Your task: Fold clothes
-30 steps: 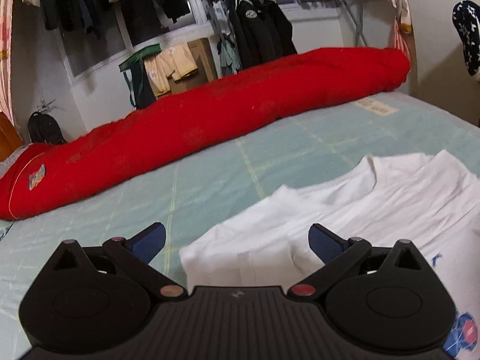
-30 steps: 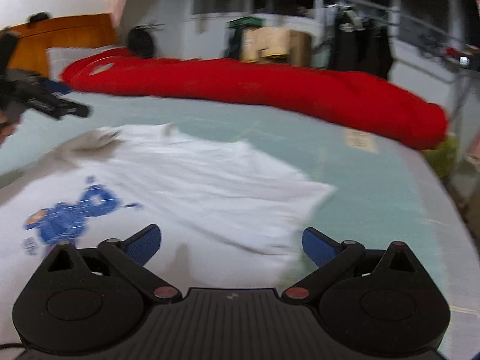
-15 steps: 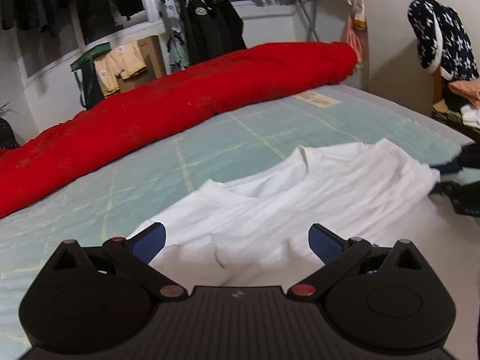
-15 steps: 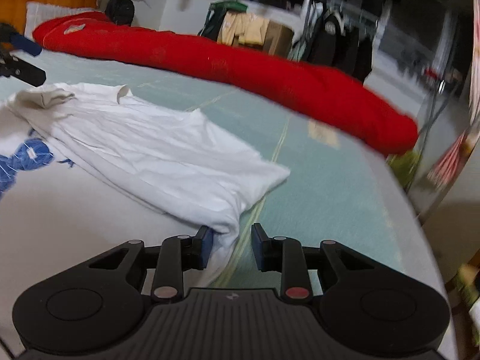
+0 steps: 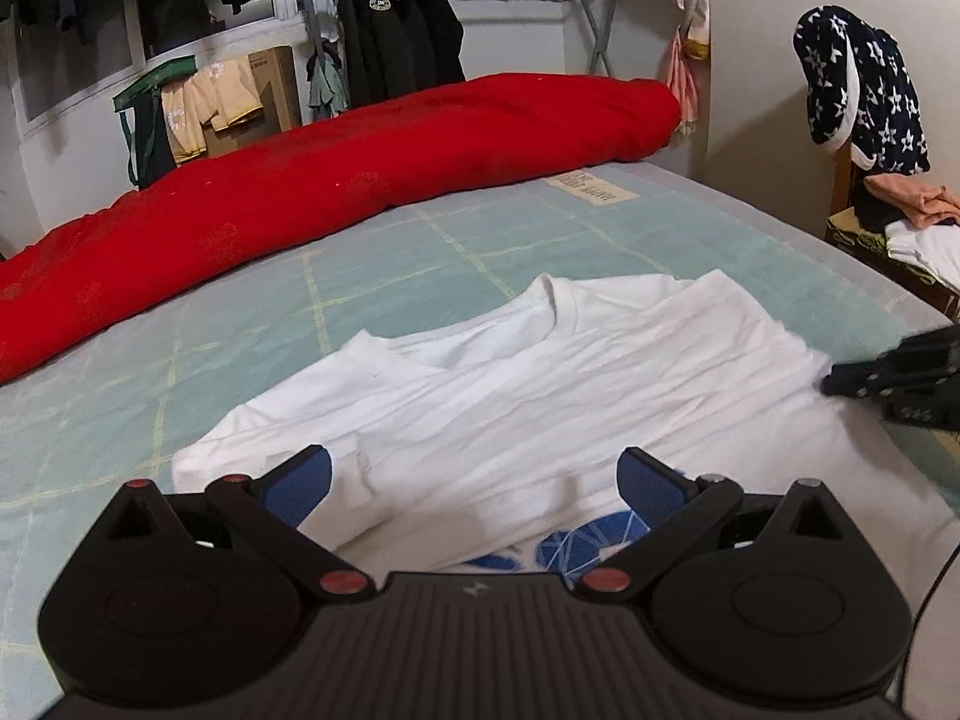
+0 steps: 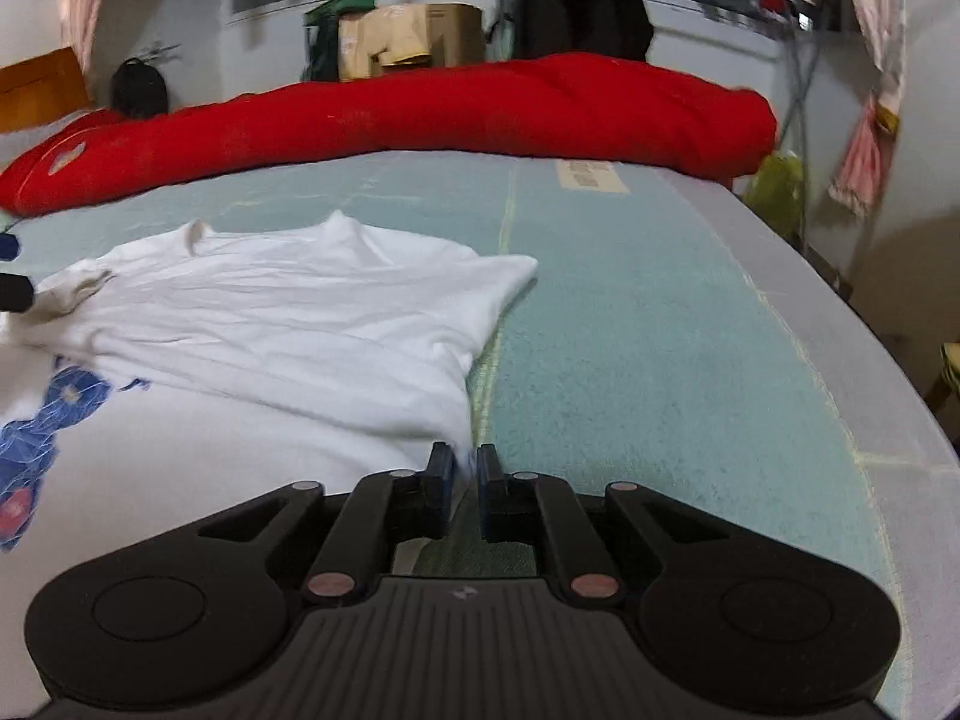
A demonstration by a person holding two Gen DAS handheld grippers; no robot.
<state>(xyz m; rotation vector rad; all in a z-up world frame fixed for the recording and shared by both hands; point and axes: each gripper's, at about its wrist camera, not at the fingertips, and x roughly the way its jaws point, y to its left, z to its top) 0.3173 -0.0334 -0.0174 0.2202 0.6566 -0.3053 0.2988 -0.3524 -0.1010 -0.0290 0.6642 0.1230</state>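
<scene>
Right gripper [image 6: 463,474] pinches the limp white T-shirt [image 5: 540,384] at its sleeve edge; left gripper [image 5: 474,480] hovers spread wide.

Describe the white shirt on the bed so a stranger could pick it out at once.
Start at the wide bed with the pale green checked cover, with the long red rolled quilt along its far side. Nearer than the quilt lies the white cotton T-shirt, spread flat, collar toward the quilt. Its blue geometric print marks it out from the other clothes, which hang or sit off the bed.
</scene>
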